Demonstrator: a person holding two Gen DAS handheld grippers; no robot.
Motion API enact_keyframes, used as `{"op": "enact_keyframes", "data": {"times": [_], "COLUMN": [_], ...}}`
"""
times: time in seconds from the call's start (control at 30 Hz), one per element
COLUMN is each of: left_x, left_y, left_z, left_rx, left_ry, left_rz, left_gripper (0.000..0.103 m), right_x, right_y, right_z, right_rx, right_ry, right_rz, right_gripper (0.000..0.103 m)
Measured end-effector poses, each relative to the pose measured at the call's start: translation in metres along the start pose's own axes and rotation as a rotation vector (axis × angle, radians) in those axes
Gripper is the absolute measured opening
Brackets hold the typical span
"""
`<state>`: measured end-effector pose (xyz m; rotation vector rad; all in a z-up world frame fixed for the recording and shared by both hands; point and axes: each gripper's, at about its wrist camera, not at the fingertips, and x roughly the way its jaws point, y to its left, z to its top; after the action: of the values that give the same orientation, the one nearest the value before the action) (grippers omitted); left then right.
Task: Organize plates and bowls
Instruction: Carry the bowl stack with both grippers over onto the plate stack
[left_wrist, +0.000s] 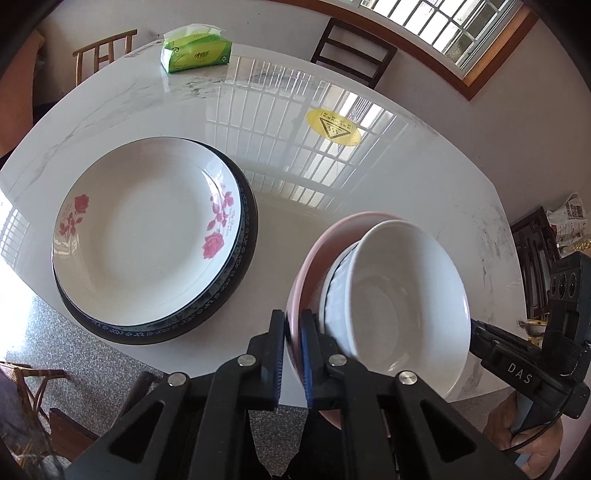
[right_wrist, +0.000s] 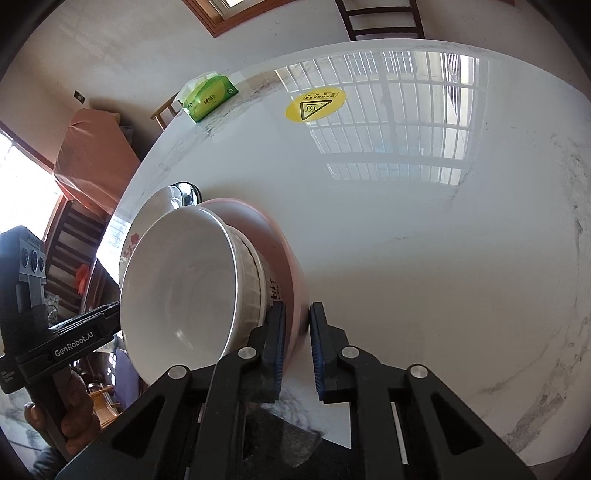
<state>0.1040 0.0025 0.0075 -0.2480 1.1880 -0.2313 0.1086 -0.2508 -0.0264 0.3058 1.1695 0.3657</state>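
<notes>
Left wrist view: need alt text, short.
The left gripper is clamped on the near rim of a pink plate carrying a white bowl, while the right gripper meets the stack's far side. To their left, a rose-patterned plate sits on a dark blue-rimmed plate on the glossy white table.

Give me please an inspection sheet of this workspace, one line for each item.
Surface: glossy white table, yellow warning sticker.
Job's things: rose plate on dark plate; white bowl in pink plate.
Clutter: tissue pack.
Grippers: left tongs and right tongs both shut on pink plate's rim, at opposite sides.
Cables: thin cord by the hand.
Surroundings: chairs, barred window.
</notes>
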Motion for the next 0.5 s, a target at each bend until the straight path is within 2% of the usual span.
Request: {"op": "enact_keyframes", "data": {"times": [0.5], "left_x": [-0.009], "left_y": [-0.008], "left_z": [-0.004], "left_rx": [0.022], "left_ry": [-0.03], "left_rz": [0.004], "left_gripper": [0.008], "right_x": [-0.009], "right_y": [-0.009], "right_z": [-0.001], "right_rx": [0.056], "right_ry": [-0.026], "right_rz": [0.035], "right_gripper": [0.014]}}
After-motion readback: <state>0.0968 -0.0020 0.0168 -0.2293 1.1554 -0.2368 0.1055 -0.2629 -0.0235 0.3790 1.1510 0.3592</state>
